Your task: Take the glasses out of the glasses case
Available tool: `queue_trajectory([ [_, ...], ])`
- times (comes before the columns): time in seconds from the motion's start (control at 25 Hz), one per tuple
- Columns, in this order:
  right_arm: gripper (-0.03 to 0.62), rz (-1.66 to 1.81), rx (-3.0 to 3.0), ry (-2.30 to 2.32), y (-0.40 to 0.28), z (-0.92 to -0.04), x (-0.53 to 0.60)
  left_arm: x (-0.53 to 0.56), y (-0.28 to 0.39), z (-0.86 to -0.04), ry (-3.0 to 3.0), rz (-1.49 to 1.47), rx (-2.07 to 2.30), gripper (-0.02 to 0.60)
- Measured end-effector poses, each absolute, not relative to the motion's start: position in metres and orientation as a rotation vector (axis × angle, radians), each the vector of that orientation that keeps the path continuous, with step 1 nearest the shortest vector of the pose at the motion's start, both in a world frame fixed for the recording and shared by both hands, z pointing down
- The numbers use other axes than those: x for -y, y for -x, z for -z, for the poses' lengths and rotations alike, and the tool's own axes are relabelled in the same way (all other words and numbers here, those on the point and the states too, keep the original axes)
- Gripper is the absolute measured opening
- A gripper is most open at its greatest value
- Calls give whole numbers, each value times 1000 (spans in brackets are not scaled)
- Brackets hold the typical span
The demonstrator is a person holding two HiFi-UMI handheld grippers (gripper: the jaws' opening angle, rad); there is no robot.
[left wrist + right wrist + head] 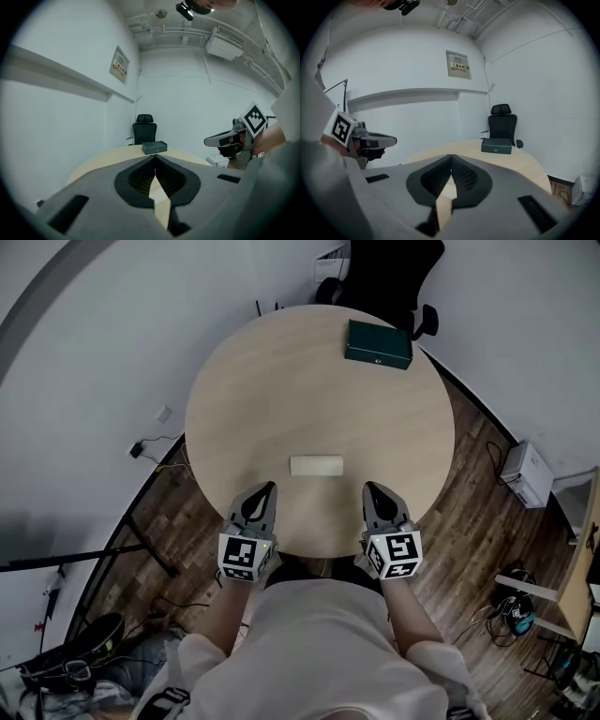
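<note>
A pale beige glasses case [316, 465] lies closed on the round wooden table [281, 381], a little in front of its near edge. My left gripper [270, 487] hovers over the near edge, to the left of the case and nearer me; its jaws meet at the tips with nothing between them. My right gripper [370, 486] mirrors it on the case's right side, also shut and empty. In the left gripper view the left gripper [154, 157] has its tips closed; the right gripper view shows the right gripper [451, 157] the same. The jaws hide the case in both gripper views.
A dark green box [379, 343] sits at the table's far right edge, with a black office chair [389, 277] behind it. White walls curve round the table. Cables and a socket [141, 448] lie on the floor at left, and a small white device [527, 474] at right.
</note>
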State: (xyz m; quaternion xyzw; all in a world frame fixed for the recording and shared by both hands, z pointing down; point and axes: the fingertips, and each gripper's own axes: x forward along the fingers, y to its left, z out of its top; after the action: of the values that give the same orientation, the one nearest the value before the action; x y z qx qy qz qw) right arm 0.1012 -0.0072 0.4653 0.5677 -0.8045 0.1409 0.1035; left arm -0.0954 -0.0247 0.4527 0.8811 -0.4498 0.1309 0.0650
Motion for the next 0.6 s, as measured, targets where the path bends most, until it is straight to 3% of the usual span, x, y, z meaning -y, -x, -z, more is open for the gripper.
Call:
queue_trajectory([
  [0.28,11,-436,2408,-1541,-110,-489,17,31,77,-468,-2686,-607,1373,8],
  [0.6,11,-429,2376,-1468,-106,-515,28,39,60,-515,-2822,-1103,1267,8],
])
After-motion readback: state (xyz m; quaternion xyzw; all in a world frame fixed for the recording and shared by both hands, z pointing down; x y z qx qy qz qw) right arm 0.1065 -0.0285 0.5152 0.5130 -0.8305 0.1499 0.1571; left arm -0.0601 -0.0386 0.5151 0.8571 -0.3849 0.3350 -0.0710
